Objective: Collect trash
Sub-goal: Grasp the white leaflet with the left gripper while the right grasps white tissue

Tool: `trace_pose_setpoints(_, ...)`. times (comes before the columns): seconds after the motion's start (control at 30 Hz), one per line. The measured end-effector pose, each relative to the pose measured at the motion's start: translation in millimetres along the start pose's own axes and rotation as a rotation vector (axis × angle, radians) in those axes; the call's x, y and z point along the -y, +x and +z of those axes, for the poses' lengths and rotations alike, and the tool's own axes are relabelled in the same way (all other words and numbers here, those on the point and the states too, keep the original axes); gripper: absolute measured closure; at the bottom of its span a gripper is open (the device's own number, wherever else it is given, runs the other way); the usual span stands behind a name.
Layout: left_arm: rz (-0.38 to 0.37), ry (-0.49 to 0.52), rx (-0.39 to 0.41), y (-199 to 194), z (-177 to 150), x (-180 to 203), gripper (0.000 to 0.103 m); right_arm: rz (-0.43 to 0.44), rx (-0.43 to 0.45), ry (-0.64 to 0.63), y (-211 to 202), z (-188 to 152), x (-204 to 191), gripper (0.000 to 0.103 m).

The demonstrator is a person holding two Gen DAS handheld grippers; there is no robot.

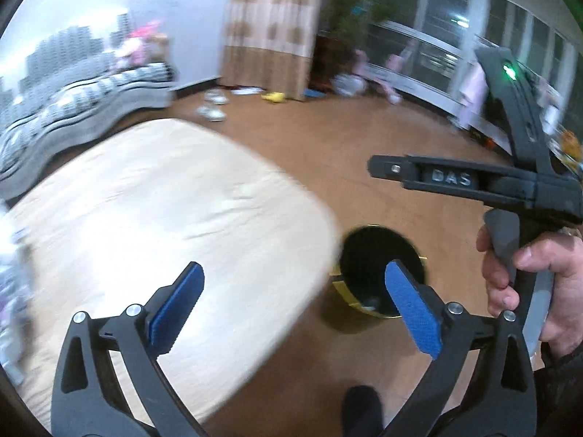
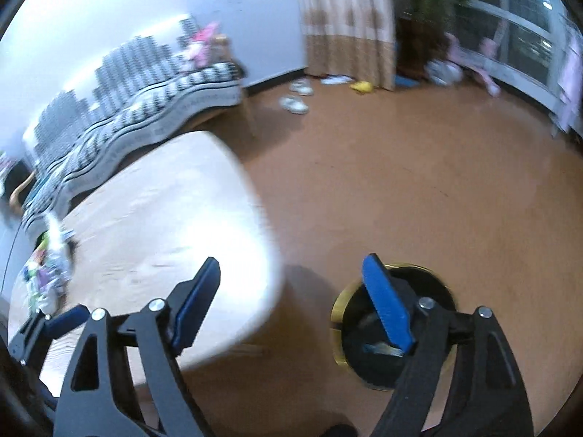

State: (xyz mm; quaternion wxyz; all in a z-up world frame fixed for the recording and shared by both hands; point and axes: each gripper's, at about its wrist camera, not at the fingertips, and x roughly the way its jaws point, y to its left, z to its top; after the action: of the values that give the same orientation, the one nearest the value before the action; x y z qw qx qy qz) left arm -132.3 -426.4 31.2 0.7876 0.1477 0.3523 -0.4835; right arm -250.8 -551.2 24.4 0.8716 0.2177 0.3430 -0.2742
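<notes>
Both views are motion-blurred; we note only what reads clearly.

Far left, against the white wall (image 2: 109, 7), we see a sofa (image 2: 153, 109) with a black-and-white patterned cover and pink soft toys (image 2: 204, 45) piled at its far end. In front of it stands a pale wooden table (image 1: 153, 211) with rounded corners. At its left edge, in the right wrist view, lies a cluster of small colourful wrappers and packets (image 2: 47, 273); the blur is too heavy for us to tell what each is.

Our left gripper (image 1: 295, 313) hangs above the table's right corner with the blue pads spread wide and nothing between them. Our right gripper (image 2: 295, 309) is likewise released and empty, its left finger over the table edge and its right finger over the bin.

Just right of the table, on the brown floor (image 2: 419, 182), stands a round trash bin (image 2: 339, 313) with a gold rim and a dark interior. Some scraps show at its bottom, but we cannot identify them.

In the left wrist view, our right hand (image 1: 535, 284) grips the handle of the other tool at the right edge.

Far back we record a beige curtain (image 1: 273, 29), white shoes (image 2: 295, 103), a yellow object (image 2: 362, 86), a dark plant (image 2: 426, 14) and windows (image 1: 473, 36).
</notes>
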Motion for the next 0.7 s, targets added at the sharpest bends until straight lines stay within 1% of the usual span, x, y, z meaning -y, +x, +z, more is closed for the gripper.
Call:
trace_pose_setpoints(0.07,0.091,-0.058,-0.008,-24.1,-6.1,-40.2,0.006,0.039,-0.006,-0.047,5.7,3.3,-38.6,0.022)
trace_pose_setpoints(0.13,0.165,-0.113,-0.004,-43.3,-15.3,-73.6,0.006,0.088,-0.019,-0.107,13.3,3.5,-88.8,0.021)
trace_pose_setpoints(0.2,0.233,-0.184,0.009,-64.8,-28.9,-113.8,0.006,0.151,-0.045,-0.167,22.0,-2.1,-142.0,0.020)
trace_pose_setpoints(0.3,0.354,-0.307,0.029,-95.8,-49.7,-175.2,0.006,0.228,-0.087,-0.236,31.4,-11.3,-204.8,0.020)
trace_pose_setpoints(0.37,0.404,-0.382,0.022,-114.8,-66.4,-213.8,0.006,0.280,-0.119,-0.286,39.5,-21.6,-252.1,0.020)
trace_pose_setpoints(0.4,0.425,-0.426,0.016,-123.1,-74.5,-232.9,0.006,0.293,-0.128,-0.299,41.4,-25.7,-268.9,0.020)
trace_pose_setpoints(0.43,0.437,-0.458,0.016,-129.4,-82.1,-249.0,0.006,0.321,-0.144,-0.320,45.1,-32.3,-292.6,0.020)
trace_pose_setpoints(0.47,0.458,-0.505,0.019,-139.9,-95.3,-269.9,0.006,0.339,-0.158,-0.334,47.3,-38.1,-306.0,0.021)
trace_pose_setpoints(0.57,0.528,-0.600,0.004,-158.6,-122.4,-320.6,0.006,0.397,-0.206,-0.371,56.0,-55.5,-351.0,0.021)
trace_pose_setpoints(0.67,0.568,-0.698,0.001,-177.1,-152.3,-360.4,0.006,0.452,-0.271,-0.378,69.3,-69.0,-382.7,0.021)
trace_pose_setpoints(0.7,0.571,-0.723,0.000,-179.9,-159.2,-368.5,0.006,0.466,-0.291,-0.373,73.4,-72.9,-389.2,0.024)
